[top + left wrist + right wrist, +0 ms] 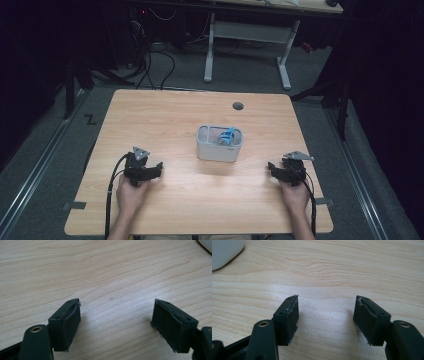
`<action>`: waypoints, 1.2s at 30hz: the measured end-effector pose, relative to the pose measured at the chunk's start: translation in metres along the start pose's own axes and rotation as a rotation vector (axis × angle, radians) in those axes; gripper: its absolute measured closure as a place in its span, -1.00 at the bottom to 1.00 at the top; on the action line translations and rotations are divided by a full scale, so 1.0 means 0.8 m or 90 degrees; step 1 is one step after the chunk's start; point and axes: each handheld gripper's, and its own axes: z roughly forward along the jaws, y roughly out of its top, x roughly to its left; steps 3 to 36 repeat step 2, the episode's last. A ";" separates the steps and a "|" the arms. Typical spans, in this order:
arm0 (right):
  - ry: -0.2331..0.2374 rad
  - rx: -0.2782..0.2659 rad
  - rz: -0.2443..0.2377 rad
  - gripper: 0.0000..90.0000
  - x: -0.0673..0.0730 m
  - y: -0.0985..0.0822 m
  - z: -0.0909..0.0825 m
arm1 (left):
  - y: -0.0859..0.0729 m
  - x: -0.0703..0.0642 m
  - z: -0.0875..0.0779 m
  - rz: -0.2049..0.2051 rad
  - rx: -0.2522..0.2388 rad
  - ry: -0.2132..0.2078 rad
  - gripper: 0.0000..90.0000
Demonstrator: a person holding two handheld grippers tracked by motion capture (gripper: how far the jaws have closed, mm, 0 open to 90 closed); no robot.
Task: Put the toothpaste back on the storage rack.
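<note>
A small white bin [220, 143] stands in the middle of the wooden table [170, 112], with a blue and white object [227, 135] inside it. My left gripper [159, 169] rests low over the table to the bin's left, held in a hand. Its jaws stand wide apart over bare wood in the left gripper view [117, 315]. My right gripper [272, 168] sits to the bin's right, held in the other hand. It is open too, with nothing between the jaws [327, 312]. A corner of the bin [223, 251] shows in the right gripper view.
A round cable hole [238, 106] lies near the table's far edge. Beyond the table stands a white-legged desk [250, 30] with cables on the floor. Metal floor rails [45, 155] run along both sides.
</note>
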 end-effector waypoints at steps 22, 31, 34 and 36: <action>0.000 0.000 0.000 -0.18 0.000 0.000 0.000 | 0.000 0.000 0.000 0.000 0.000 0.000 -0.48; 0.000 0.000 0.000 -0.18 0.000 0.000 0.000 | 0.000 0.000 0.000 0.000 0.000 0.000 -0.48; 0.000 0.000 0.000 -0.18 0.000 0.000 0.000 | 0.000 0.000 0.000 0.000 0.000 0.000 -0.48; 0.000 0.000 0.000 -0.18 0.000 0.000 0.000 | 0.000 0.000 0.000 0.000 0.000 0.000 -0.48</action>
